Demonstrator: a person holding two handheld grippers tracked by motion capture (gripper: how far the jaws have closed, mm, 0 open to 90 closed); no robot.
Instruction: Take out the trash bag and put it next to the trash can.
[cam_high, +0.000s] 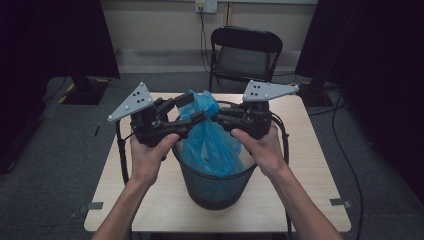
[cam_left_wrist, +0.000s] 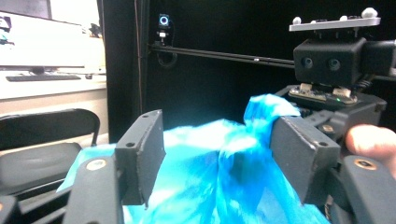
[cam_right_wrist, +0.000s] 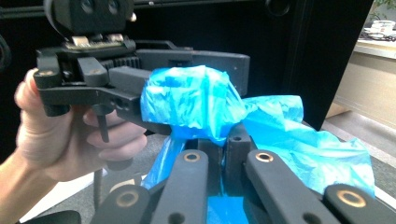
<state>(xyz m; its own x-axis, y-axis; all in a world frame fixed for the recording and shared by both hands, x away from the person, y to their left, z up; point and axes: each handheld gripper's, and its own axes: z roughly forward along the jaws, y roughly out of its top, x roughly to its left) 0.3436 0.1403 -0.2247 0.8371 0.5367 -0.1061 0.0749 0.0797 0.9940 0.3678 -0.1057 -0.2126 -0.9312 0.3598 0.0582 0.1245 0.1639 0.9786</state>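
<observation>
- We see a blue plastic bin liner rising out of a dark mesh wastebasket at the centre of a light wood table; it is crinkled, translucent, and bunched into a peak at the top.
- Left gripper: jaws apart w/ the liner's gathered top between them; in the left gripper view the plastic billows between the two black pads, its knotted tip against the right-hand pad.
- Right gripper: jaws clamped on the bag neck; in the right gripper view they pinch the film just below a crumpled blue bulge.
- Both hands hold the tools over the basket rim, approx. level, tips nearly meeting.
- A black folding chair stands behind the table.
</observation>
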